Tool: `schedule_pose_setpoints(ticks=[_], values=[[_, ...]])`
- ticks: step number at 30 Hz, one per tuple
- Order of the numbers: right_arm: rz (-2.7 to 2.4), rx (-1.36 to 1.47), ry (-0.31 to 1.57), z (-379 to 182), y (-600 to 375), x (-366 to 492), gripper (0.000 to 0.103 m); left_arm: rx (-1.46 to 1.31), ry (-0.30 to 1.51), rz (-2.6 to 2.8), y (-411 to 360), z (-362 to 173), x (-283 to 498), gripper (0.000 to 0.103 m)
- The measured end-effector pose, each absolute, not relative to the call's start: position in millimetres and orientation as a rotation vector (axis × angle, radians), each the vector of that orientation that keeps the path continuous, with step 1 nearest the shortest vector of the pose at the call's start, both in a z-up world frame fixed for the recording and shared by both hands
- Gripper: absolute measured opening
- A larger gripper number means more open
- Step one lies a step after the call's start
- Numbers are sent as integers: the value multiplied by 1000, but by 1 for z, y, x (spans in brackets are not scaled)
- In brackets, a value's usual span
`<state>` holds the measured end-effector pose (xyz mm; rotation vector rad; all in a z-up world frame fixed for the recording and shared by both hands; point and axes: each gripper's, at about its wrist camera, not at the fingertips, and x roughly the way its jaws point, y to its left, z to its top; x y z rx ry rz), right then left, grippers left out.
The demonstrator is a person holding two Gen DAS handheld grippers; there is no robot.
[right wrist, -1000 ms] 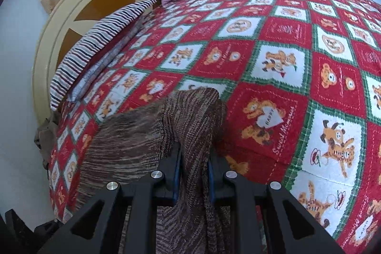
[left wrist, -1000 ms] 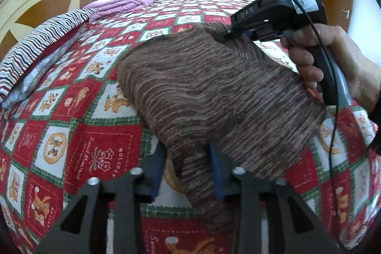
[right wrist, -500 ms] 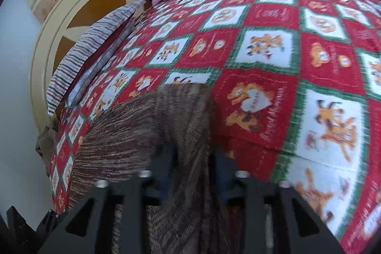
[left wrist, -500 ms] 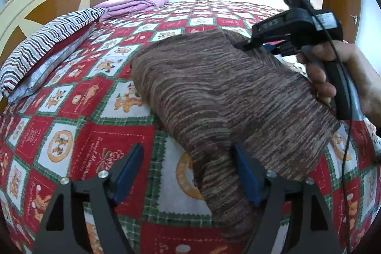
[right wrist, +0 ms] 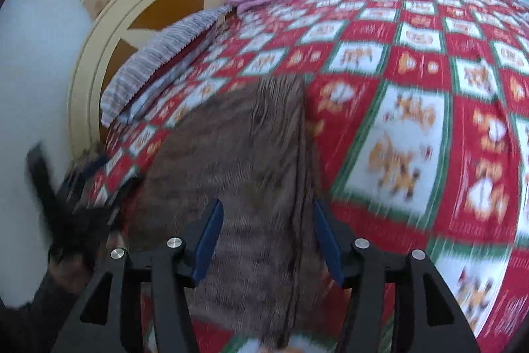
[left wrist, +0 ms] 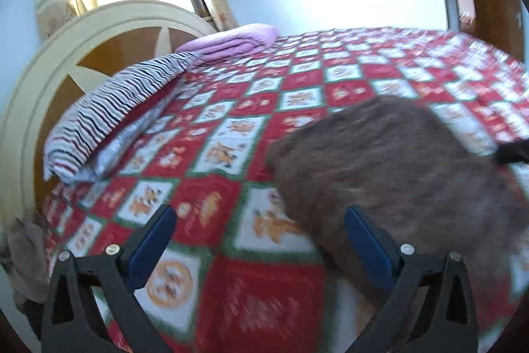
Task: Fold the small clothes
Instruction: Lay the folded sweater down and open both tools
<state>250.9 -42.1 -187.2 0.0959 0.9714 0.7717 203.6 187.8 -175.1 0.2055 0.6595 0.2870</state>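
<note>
Behind everything rises a round cream-and-brown headboard (left wrist: 99, 55), with a bright window above it in both wrist views. Left of the left gripper's fingers, a striped pillow (left wrist: 112, 111) lies along the headboard, and a folded purple blanket (left wrist: 231, 42) sits further back. Red, white and green patchwork quilt (left wrist: 231, 154) covers the bed and fills the gap between the fingers.

The left gripper (left wrist: 261, 240) has its blue-padded fingers spread wide, holding nothing; quilt shows between them. The brown knit garment (left wrist: 396, 181) lies flat on the quilt ahead of and around the right-hand finger (the frame is motion-blurred, so I cannot tell whether the pad touches it).

In the right wrist view, the left gripper appears as a dark blur at the far left. The right gripper (right wrist: 267, 240) also has its fingers parted, straddling the near end of the garment (right wrist: 238, 161) without pinching it. Quilt (right wrist: 429, 121) stretches away to the right of those fingers.
</note>
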Motion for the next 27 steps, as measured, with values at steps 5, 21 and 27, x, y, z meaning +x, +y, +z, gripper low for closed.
schedule_pose_setpoints(ticks=[5, 21, 27], values=[[661, -15, 995, -204, -45, 237, 14, 226, 694, 307, 182, -189, 219, 103], [556, -30, 945, -213, -63, 240, 9, 247, 661, 416, 162, -199, 211, 103], [514, 123, 857, -178, -88, 207, 60, 168, 711, 362, 172, -181, 188, 103]])
